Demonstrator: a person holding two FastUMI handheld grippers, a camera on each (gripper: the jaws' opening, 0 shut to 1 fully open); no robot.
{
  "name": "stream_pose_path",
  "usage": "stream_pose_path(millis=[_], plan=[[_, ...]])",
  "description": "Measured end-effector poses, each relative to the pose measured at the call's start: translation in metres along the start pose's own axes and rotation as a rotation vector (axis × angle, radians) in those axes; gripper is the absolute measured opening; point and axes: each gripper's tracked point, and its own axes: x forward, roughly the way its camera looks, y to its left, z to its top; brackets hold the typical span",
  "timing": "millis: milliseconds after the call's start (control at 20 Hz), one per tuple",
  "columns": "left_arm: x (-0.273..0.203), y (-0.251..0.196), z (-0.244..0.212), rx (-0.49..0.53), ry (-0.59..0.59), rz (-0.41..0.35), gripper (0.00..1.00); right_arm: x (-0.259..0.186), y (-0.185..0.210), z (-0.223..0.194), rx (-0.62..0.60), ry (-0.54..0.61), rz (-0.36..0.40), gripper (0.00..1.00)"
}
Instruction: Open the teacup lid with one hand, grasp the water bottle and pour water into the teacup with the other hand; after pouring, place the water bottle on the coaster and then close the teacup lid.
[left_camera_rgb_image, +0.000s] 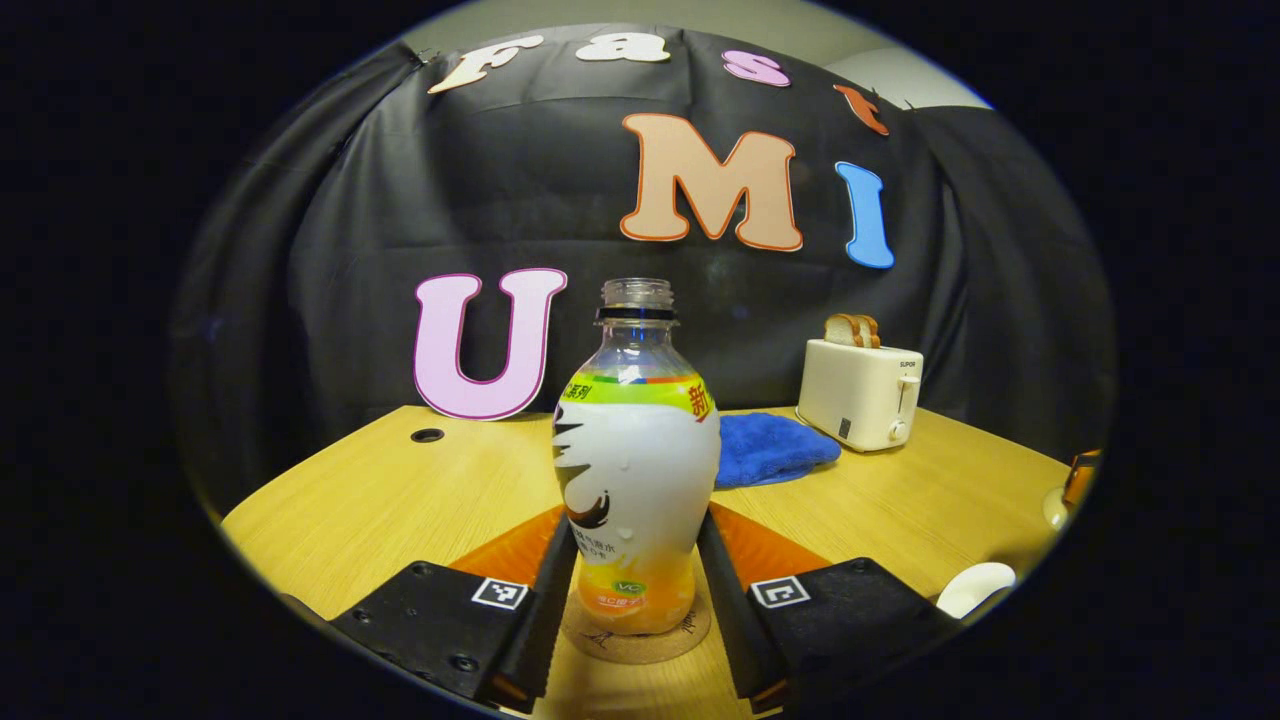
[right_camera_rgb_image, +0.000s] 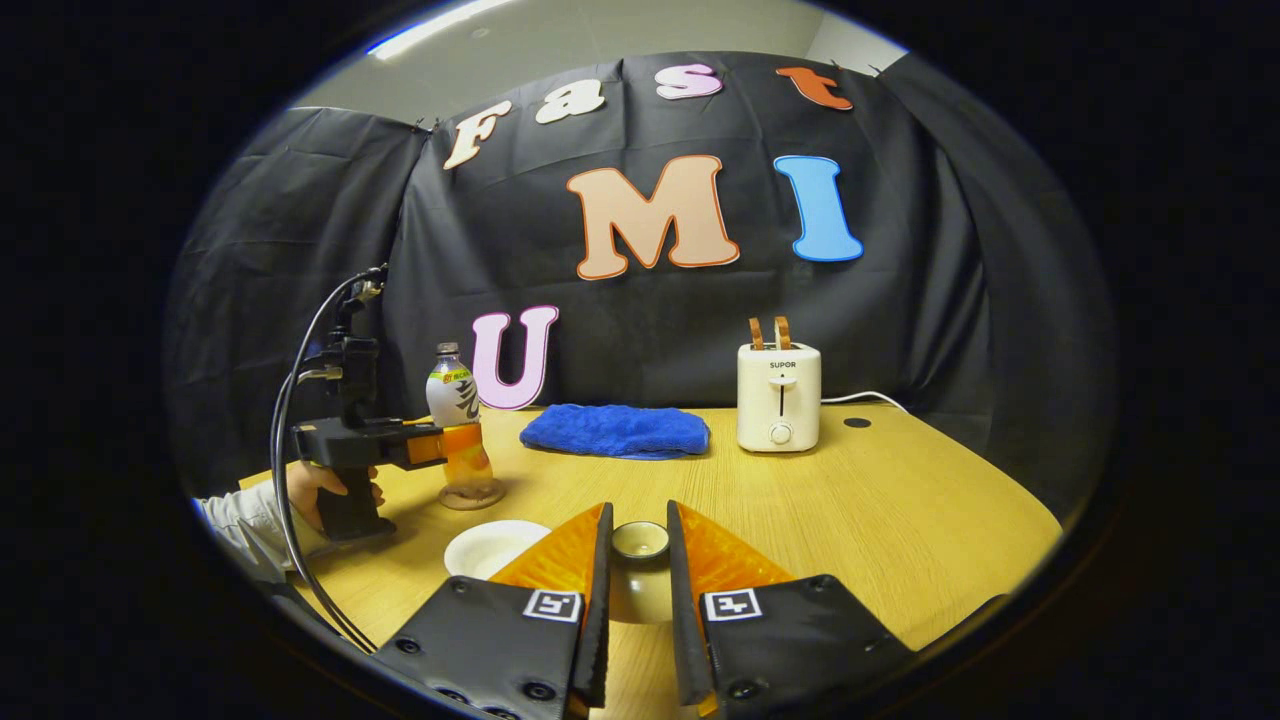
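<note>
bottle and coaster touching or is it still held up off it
Touching: the left gripper view shows the bottle base sitting flat on the coaster, no gap.

- a light wooden table (right_camera_rgb_image: 880, 500) with a round cable hole (left_camera_rgb_image: 427, 435) stands against a wall of black cloth (right_camera_rgb_image: 300, 250).
- a pale ceiling (right_camera_rgb_image: 600, 35) with a bright strip of light (right_camera_rgb_image: 440, 25) shows above the cloth.
- a cream toaster (right_camera_rgb_image: 779, 397) holding toast and a folded blue towel (right_camera_rgb_image: 615, 431) sit near the table's back edge.
</note>
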Motion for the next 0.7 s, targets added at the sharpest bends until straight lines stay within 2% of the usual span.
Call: stream_pose_path(millis=[50, 300, 450, 600, 700], plan=[[0.000, 0.001, 0.000, 0.000, 0.001, -0.001, 0.67, 0.001, 0.001, 0.000, 0.000, 0.002, 0.001, 0.28], [0.000, 0.005, -0.008, -0.002, 0.023, 0.006, 0.75, 0.001, 0.004, -0.001, -0.002, 0.003, 0.007, 0.30], [-0.002, 0.003, -0.013, -0.009, 0.032, 0.002, 0.81, 0.001, 0.006, -0.002, -0.004, 0.005, 0.011, 0.28], [-0.010, 0.001, -0.015, -0.009, 0.043, -0.007, 0.83, 0.001, 0.010, -0.003, -0.005, 0.006, 0.016, 0.30], [-0.021, -0.001, -0.013, 0.015, 0.032, -0.016, 0.90, 0.003, 0.013, -0.004, -0.008, 0.005, 0.021, 0.28]])
